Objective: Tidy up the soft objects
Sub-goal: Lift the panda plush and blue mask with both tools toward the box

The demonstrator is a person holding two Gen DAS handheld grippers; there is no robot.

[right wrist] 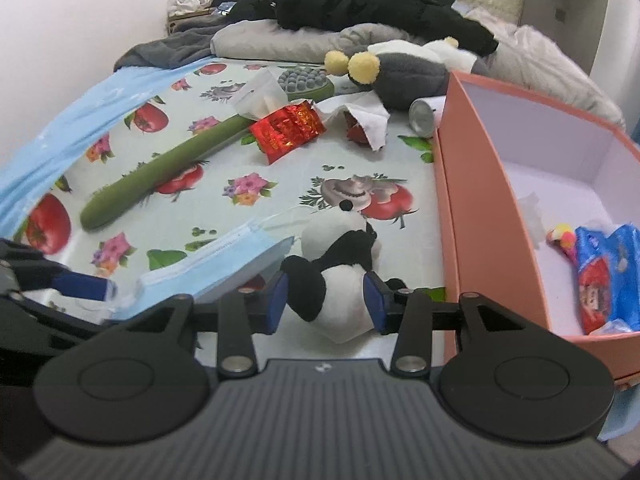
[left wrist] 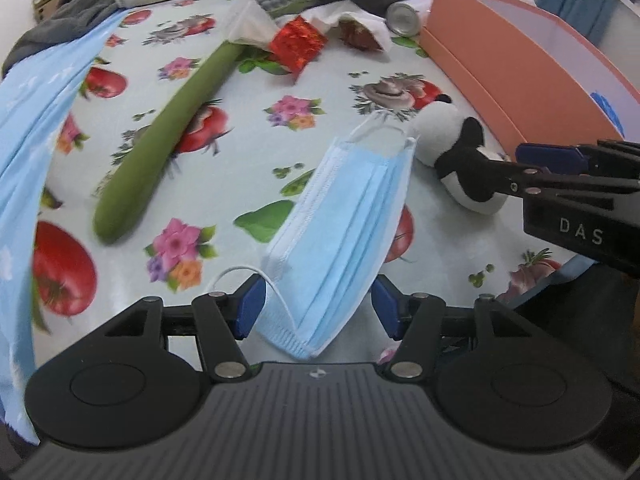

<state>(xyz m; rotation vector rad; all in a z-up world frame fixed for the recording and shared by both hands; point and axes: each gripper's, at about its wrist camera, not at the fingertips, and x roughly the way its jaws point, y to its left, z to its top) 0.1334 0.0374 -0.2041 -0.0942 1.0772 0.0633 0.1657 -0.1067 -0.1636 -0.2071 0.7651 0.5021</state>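
I have both grippers spread: left gripper (left wrist: pixel 318 306) straddles the face mask (left wrist: pixel 340 216), right gripper (right wrist: pixel 325 300) the panda (right wrist: pixel 340 264) beside the orange box (right wrist: pixel 488 216); squeezing comes next.

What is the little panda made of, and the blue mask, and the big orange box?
The panda looks like fuzzy plush, soft and matte, probably stuffed. The mask looks like thin pleated non-woven fabric with stitched edges and white elastic loops. The box looks like smooth stiff cardboard, orange outside, pale inside, with straight thin walls.
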